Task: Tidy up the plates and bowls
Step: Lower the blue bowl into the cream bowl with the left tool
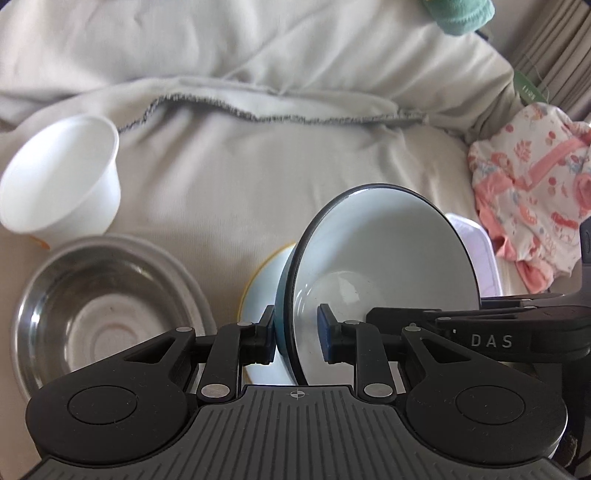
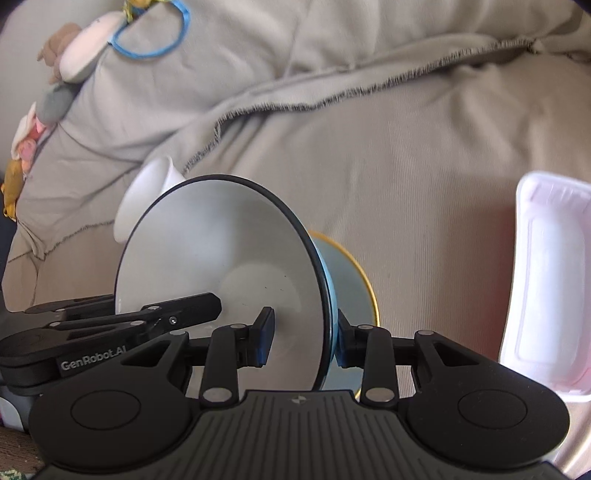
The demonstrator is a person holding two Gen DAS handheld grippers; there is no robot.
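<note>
A light blue bowl [image 1: 380,266] with a dark rim hangs tipped on its side above the fabric, held from both sides. My left gripper [image 1: 295,334] is shut on its rim, one pad outside the wall and one inside. In the right wrist view the same bowl [image 2: 221,266] sits in my right gripper [image 2: 303,341], also shut on the rim. Right behind the held bowl sits a pale blue dish with a yellow rim [image 1: 260,284]. A white bowl [image 1: 62,177] lies tilted at the left, and below it stands a steel bowl [image 1: 103,306].
Everything rests on a wrinkled beige cover [image 1: 277,166] with a stitched hem. A white foam tray [image 2: 546,277] lies at the right. A pink patterned cloth [image 1: 532,206] and a green cloth [image 1: 461,14] lie at the back right. Soft toys [image 2: 74,55] line the far left.
</note>
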